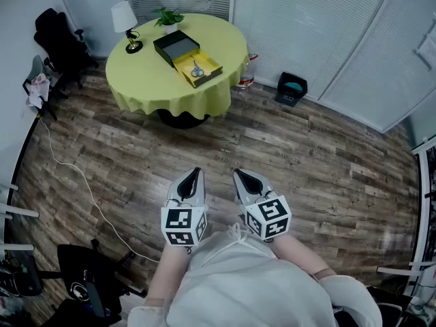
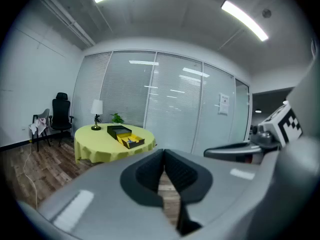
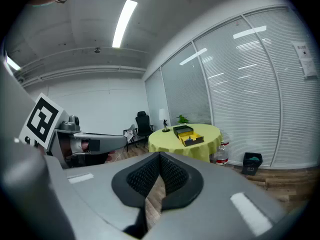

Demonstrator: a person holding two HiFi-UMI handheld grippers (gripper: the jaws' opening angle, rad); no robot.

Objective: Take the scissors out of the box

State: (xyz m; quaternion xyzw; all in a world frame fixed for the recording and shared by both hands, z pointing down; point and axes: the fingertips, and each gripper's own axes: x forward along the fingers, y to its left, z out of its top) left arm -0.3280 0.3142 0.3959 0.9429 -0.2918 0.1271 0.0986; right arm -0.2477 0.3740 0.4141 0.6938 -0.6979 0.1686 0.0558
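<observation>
A round table with a yellow cloth (image 1: 143,87) stands far across the room. On it a black box (image 1: 187,56) lies open, its yellow tray pulled out, and small blue-handled scissors (image 1: 196,71) lie in the tray. The box shows small in the left gripper view (image 2: 126,135) and in the right gripper view (image 3: 188,134). My left gripper (image 1: 197,172) and right gripper (image 1: 236,173) are held side by side close to my body, well short of the table. Both are shut with nothing between the jaws.
A white lamp (image 1: 127,24) and a small potted plant (image 1: 167,18) share the table. A black office chair (image 1: 60,43) stands at the far left, a black bin (image 1: 291,88) to the table's right. A white cable (image 1: 75,172) runs over the wooden floor.
</observation>
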